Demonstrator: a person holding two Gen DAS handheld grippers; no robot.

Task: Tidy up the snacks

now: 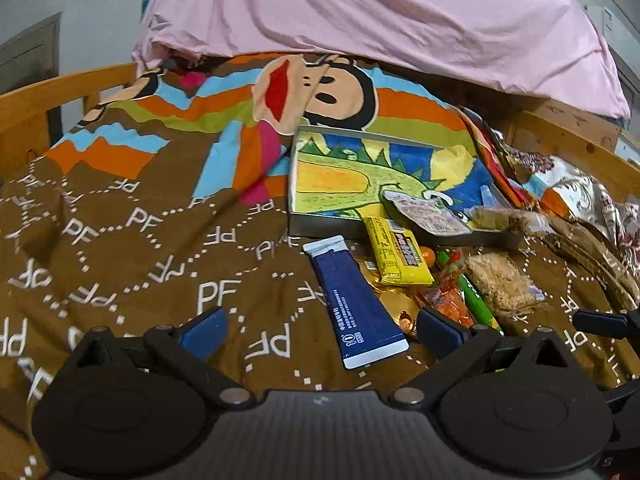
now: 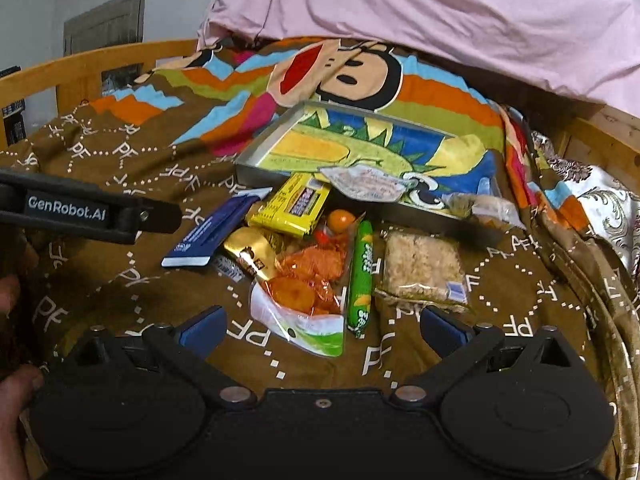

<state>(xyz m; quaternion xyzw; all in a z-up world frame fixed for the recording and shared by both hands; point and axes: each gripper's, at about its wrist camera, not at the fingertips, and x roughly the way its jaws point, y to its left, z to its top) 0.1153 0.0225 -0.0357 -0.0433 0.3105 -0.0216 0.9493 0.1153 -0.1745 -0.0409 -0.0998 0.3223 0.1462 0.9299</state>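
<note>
While both grippers, left [image 1: 320,330] and right [image 2: 320,326], are hovering wide open and empty, the light, crinkly navy packet [image 1: 356,300] is inviting a mid-length pinch.

Both wrist views look low across the bed [image 1: 120,240] — sharing the snack pile [image 2: 312,264].

You have soft matt cloth under everything: the brown bedspread [image 2: 132,280] and the pink sheet [image 2: 440,12]. The tray [image 2: 256,160] has dull grey metal walls. The snack wrappers are glossy plastic, the gold packet [image 2: 252,252] foil-bright. The bed frame [image 1: 36,100] is smooth varnished wood. Your fingers [image 2: 202,330] carry matt blue pads.
</note>
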